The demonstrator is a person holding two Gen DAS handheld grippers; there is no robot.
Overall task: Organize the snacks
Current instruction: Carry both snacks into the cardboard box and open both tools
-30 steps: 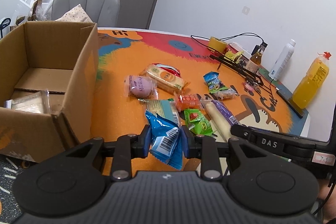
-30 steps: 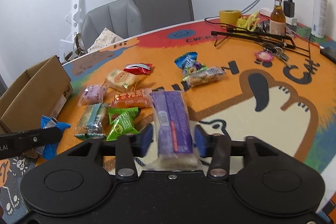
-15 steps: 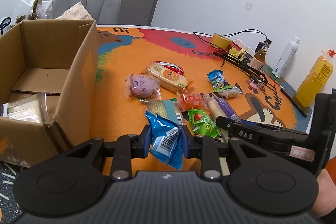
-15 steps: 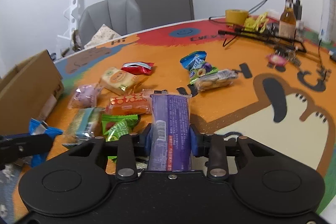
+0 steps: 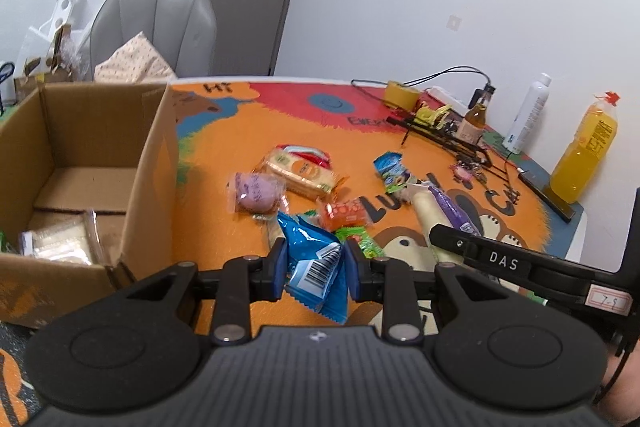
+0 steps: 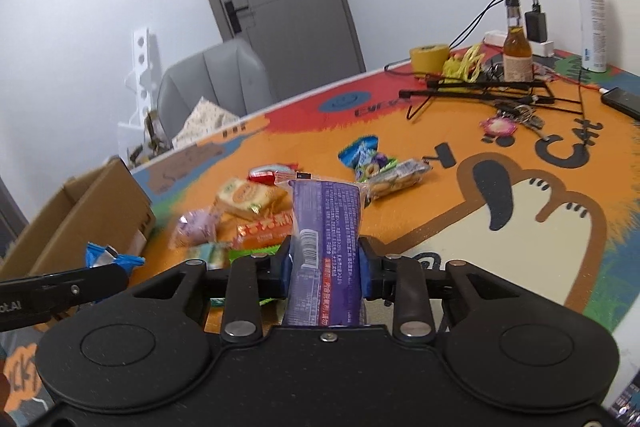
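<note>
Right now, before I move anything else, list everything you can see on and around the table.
cardboard box: 1, brown, left of table, open
clear packet: 1, pale, inside the box
loose snacks: about seven, mixed colours, mid-table
tape roll: 1, yellow, far side
small bottle: 1, amber, far side
spray bottle: 1, white, far right
juice bottle: 1, orange, right edge
keys: 1 bunch, by the cables
chair: 1, grey, behind the box
left gripper: shut on blue packet
right gripper: shut on purple packet
</note>
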